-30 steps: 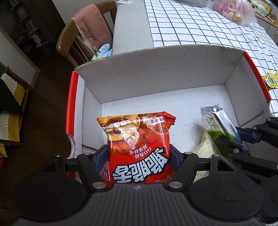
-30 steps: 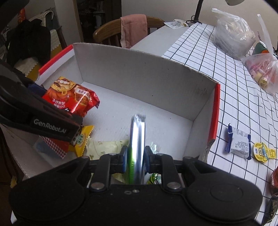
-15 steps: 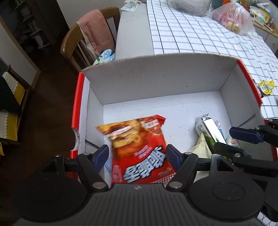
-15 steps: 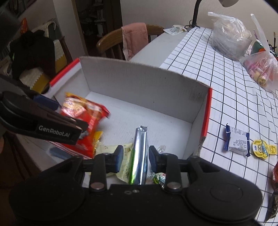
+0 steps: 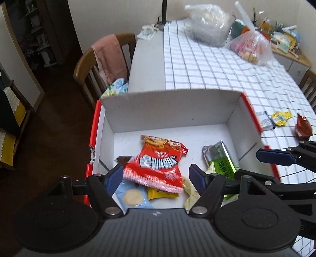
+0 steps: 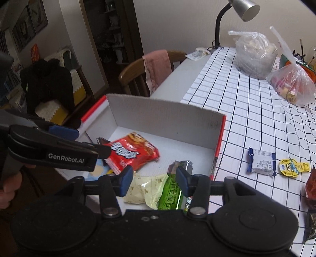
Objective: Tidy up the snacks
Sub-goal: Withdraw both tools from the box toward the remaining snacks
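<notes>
A white cardboard box (image 5: pixel 167 108) (image 6: pixel 162 118) with red edges holds several snacks. The red snack bag (image 5: pixel 158 162) (image 6: pixel 132 154) lies loose on top of other packets at the box's left. My left gripper (image 5: pixel 156 179) (image 6: pixel 86 141) hovers open above it without touching. The green and silver packet (image 5: pixel 219 160) (image 6: pixel 171 189) lies flat at the box's right, partly on a pale yellow packet (image 6: pixel 142 187). My right gripper (image 6: pixel 154 177) (image 5: pixel 264 166) is above it with its jaws opening and its pads clear of the packet.
On the checked tablecloth right of the box lie a blue-white packet (image 6: pixel 261 163), a yellow packet (image 6: pixel 294 167) and a dark red packet (image 6: pixel 311 185). Two plastic bags (image 6: pixel 254 55) (image 6: pixel 292 83) and a desk lamp (image 6: pixel 243 9) stand farther back. A wooden chair (image 6: pixel 156 67) with a pink cloth is beyond the box.
Both grippers let go and lifted back from the box. The red bag dropped flat onto the other packets. The green packet, upright before, now lies on the box floor.
</notes>
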A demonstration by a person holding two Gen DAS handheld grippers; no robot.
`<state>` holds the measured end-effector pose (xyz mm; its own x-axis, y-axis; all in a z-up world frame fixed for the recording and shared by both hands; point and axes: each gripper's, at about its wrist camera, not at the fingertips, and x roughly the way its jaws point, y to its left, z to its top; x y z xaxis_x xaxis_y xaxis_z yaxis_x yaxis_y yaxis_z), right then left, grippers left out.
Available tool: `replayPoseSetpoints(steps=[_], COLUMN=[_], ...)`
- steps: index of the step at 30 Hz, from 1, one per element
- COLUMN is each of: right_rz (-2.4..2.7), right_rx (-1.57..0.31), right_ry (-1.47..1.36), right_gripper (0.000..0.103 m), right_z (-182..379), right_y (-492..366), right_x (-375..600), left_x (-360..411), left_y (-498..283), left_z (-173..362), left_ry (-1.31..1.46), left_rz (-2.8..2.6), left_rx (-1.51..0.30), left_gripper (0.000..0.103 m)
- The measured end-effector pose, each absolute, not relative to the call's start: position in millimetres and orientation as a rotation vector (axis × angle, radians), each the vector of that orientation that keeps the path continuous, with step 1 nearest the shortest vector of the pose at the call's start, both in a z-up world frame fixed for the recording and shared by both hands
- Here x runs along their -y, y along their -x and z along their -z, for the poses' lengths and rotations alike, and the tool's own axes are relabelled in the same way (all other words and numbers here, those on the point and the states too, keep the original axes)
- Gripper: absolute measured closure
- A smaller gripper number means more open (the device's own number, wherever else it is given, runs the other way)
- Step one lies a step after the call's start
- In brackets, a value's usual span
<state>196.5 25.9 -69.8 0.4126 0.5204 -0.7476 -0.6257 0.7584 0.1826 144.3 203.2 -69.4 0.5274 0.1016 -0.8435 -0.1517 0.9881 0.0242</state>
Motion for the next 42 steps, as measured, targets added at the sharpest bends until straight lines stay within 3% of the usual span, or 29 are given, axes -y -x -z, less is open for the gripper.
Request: replayPoseSetpoints(steps=[22,30,42], right_rz=[-0.676,-0.630,-0.555], right_rx=[-0.764,-0.764,-0.800], right_ry=[0.003,-0.025,0.006], right_gripper=[0.016,0.010,0.002], right_z=[33.7,38.3,62.3], right_y=[-174.6,-183.0,-210.6], right_x=[82.8,142.5,230.6], left_x=[-122.5,-66.0,7.2], left_y=[-118.1,-132.0,-169.7], left_z=[33.5,36.4,56.9], left_ry=[0.079,0.066,0.129], left_rz=[-0.020,0.034,0.091], left_rx=[-0.840,-0.837,-0.873], left_gripper=[0.025,0.025,0.015])
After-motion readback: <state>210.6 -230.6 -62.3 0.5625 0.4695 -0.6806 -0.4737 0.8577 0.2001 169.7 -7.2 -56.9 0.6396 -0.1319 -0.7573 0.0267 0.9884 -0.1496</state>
